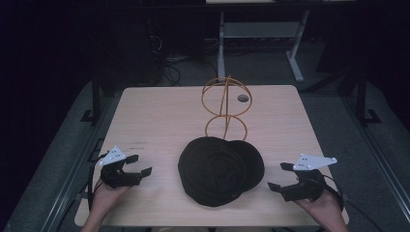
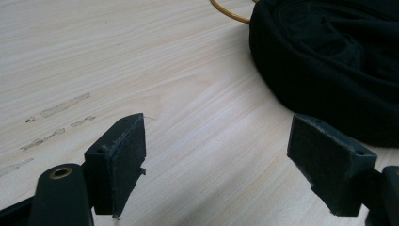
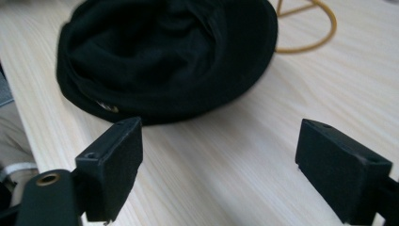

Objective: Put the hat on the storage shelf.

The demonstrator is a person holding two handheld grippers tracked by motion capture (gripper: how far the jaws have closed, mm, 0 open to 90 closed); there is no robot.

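High view: a light wooden table (image 1: 159,116) is seen from above. A black hat (image 1: 220,169) lies flat near the front middle of it. Just behind the hat an orange wire stand (image 1: 225,104) made of rings is placed upright, and its lower ring touches the far edge of the hat or lies very close to it. The left gripper (image 1: 138,165) is held by the left hand (image 1: 107,193) at the front left, well apart from the hat, with the jaws spread wide and nothing between them. The right gripper (image 1: 279,176) is held by the right hand (image 1: 325,208) at the front right, near the hat, also wide and empty.

Left gripper view: the two black jaws are seen far from each other over bare wood. The hat (image 2: 329,66) is seen at the upper right, with a piece of orange wire (image 2: 230,13) behind it.

Right gripper view: the jaws are again wide apart, with only table between them. The hat (image 3: 164,56) lies ahead at the upper left, and the ring of the stand (image 3: 310,28) is seen beside it.
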